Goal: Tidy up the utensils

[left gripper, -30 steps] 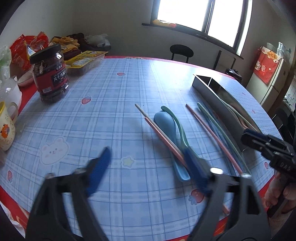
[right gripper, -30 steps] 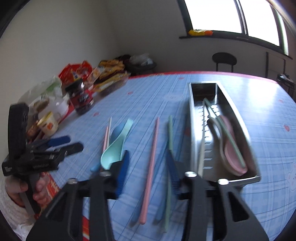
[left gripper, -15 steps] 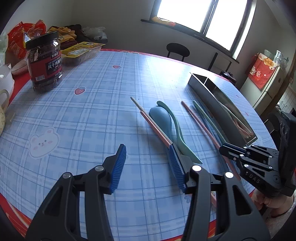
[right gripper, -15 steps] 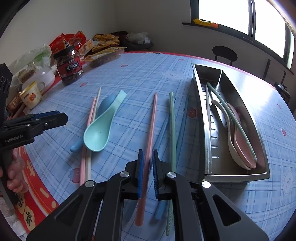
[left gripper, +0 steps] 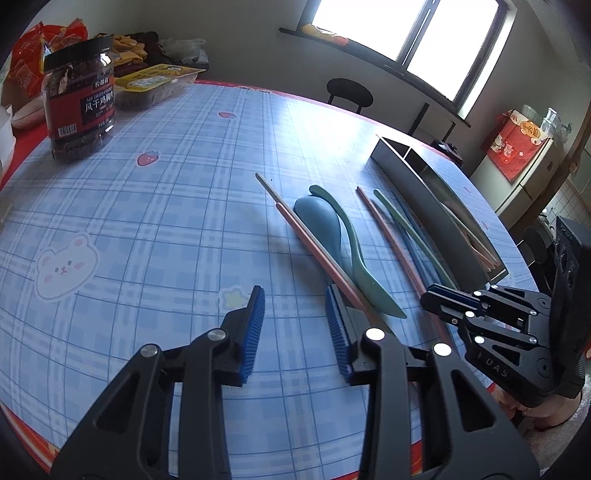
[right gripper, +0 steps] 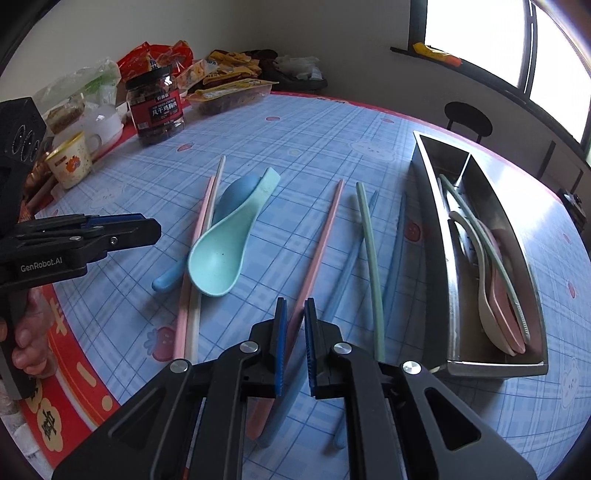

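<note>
Home dining room, w/ my table by the window.

I'm over a round table in blue plaid oilcloth w/ cartoon bears (left gripper: 184, 206); red-labelled plastic snack jar (right gripper: 157, 107), crinkly snack bags (right gripper: 229, 70), yellow-rimmed enamel mug (right gripper: 70, 162) at the edge, black round stool (left gripper: 349, 94) under the bright window (left gripper: 406, 33), white fridge w/ red festive hanging (left gripper: 517, 144).

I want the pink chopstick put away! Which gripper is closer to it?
Right. The right gripper has the pink chopstick between its fingers; the left gripper sits open off to the side.
</note>
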{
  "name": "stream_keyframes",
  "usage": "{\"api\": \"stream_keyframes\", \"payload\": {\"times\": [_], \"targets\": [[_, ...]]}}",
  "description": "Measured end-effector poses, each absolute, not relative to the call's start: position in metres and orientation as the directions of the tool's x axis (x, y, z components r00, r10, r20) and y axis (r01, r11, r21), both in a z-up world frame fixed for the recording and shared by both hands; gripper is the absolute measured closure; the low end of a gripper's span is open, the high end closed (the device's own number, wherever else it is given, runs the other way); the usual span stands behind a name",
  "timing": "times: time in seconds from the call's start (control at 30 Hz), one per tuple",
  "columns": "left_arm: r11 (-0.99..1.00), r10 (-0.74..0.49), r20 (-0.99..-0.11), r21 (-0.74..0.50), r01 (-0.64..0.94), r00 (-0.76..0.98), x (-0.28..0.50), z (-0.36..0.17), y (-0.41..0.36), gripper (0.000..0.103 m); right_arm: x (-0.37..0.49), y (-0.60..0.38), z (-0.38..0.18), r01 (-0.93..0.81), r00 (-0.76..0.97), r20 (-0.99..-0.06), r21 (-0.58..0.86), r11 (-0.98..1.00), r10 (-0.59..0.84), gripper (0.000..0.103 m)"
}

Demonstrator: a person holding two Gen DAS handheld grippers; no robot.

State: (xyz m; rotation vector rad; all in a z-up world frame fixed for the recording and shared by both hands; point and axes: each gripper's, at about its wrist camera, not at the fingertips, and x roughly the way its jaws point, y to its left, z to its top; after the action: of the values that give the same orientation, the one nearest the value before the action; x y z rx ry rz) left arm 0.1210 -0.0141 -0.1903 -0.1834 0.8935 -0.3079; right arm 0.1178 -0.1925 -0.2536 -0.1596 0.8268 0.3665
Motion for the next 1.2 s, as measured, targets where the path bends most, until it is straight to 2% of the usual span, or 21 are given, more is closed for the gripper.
{"api": "stream_keyframes", "payload": {"times": [0.37, 0.67, 1.03, 1.2], "targets": [[0.917, -0.395, -0.744, -0.350, 0.190, 0.539, 0.134, -0.192, -0.013, 0.070, 0.130, -0.199, -0.257, -0.376, 0.604, -0.737, 0.070, 0.924, 0.302, 0.093], [0.907, -0.418, -0.760, -0.381, 0.179, 0.498, 0.162, -0.192, -0.030, 0.072, 0.126, -0.194, -0.256, -0.377, 0.619, -0.737, 0.026, 0.926, 0.273, 0.093], [0.870, -0.478, -0.747, -0.473, 0.136, 0.462, 0.170, -0.203, -0.034, 0.087, 0.127, -0.198, -0.257, -0.378, 0.608, -0.734, 0.067, 0.923, 0.303, 0.093], [0.872, -0.478, -0.752, -0.470, 0.138, 0.455, 0.170, -0.202, -0.027, 0.093, 0.128, -0.201, -0.257, -0.379, 0.605, -0.732, 0.080, 0.922, 0.312, 0.093]]}}
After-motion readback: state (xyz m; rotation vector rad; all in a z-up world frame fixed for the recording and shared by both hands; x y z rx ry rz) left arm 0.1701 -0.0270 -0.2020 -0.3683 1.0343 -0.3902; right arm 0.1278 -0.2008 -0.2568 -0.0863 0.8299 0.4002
